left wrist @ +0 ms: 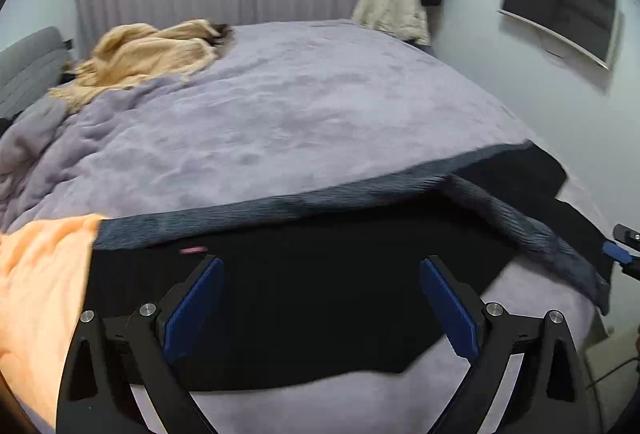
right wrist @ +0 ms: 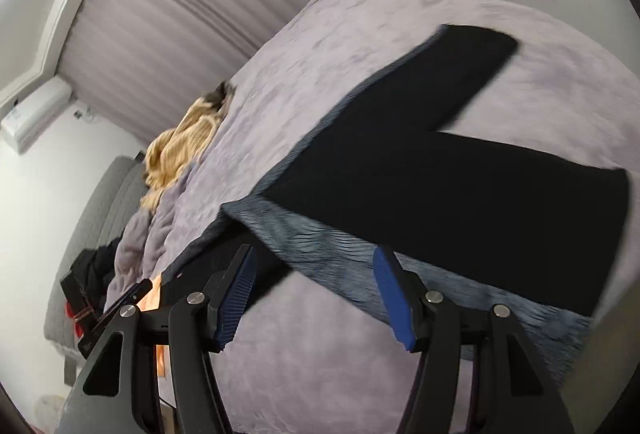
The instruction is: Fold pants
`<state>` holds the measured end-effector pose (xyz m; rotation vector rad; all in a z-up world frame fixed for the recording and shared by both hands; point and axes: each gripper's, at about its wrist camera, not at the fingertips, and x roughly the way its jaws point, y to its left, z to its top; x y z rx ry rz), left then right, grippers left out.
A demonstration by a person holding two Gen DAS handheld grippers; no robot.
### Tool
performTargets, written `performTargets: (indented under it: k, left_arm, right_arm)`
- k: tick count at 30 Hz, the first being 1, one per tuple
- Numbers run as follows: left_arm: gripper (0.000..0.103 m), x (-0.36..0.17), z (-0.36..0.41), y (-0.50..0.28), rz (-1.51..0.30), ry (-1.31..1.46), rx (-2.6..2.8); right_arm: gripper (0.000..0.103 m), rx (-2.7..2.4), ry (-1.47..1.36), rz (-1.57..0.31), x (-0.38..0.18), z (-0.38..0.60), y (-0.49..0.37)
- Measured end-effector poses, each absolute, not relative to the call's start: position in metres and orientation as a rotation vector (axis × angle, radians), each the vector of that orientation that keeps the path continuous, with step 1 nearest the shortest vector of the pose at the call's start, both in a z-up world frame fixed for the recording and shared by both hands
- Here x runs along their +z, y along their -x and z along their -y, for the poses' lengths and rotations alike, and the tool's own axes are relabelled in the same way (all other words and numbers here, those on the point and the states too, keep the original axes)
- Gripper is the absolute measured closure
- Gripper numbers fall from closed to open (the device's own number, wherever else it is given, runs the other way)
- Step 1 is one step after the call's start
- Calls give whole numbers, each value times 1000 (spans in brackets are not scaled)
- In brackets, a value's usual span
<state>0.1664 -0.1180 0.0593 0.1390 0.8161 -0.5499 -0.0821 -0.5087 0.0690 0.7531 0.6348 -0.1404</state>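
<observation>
Both my grippers hung spread and empty, left gripper (left wrist: 322,308) over the waist, right gripper (right wrist: 316,298) by a furry edge. Black pants (right wrist: 420,170) lay flat on the purple blanket (left wrist: 280,106), legs splayed, apparently laid out for folding.

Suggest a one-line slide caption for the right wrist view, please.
Open right gripper hovers over black pants spread on a lavender blanket.

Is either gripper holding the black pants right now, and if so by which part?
Nothing is held. The left gripper and right gripper both hover open above the pants, which lie spread on the blanket.
</observation>
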Motion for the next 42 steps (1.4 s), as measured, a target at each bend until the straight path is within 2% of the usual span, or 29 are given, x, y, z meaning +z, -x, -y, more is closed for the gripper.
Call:
performTargets:
  k: [7, 16, 18, 19, 20, 26, 32, 33, 34, 35, 36, 37, 40, 42]
  left_arm:
    - [5, 15, 260, -130, -1017, -172, -890]
    - [5, -19, 346, -112, -1128, -185, -1042]
    - [5, -22, 353, -116, -1145, -141, -1050]
    - [5, -21, 355, -117, -1138, -124, -1048]
    - [5, -19, 357, -116, -1130, -116, -1051]
    - [5, 27, 384, -137, -988, -93, -1053]
    - [5, 68, 402, -185, -945, -49, -987]
    - [5, 74, 399, -189, -933, -37, -975]
    - [5, 81, 393, -194, -896, -46, -946]
    - [5, 87, 387, -199, -851, -67, -914]
    - [5, 91, 384, -201, -808, -94, -882]
    - [5, 91, 382, -204, -781, -119, -847]
    - [5, 70, 369, -219, -812, -191, -781]
    - [5, 46, 363, -225, -854, -241, -736]
  right_arm:
    - [38, -307, -926, -586, 29, 562, 177]
    - [39, -152, -1101, -576, -30, 584, 189]
    - [74, -89, -1123, -555, -38, 586, 184]
    - [81, -59, -1125, -538, -35, 585, 180]
    - [82, -37, -1116, -511, -29, 585, 179]
    - [82, 11, -967, -400, 46, 612, 141]
    - [82, -32, -898, -365, 118, 666, 38]
    - [81, -58, -869, -379, 125, 670, 18]
    - [72, -80, -833, -401, 130, 672, 2]
    - [42, -102, -800, -436, 134, 674, -16]
    - [26, -125, -768, -485, 134, 675, -37]
    - [14, -137, -741, -508, 134, 676, -51]
    - [17, -181, -693, -525, 125, 674, -51]
    - [26, -222, -719, -516, 111, 675, -34]
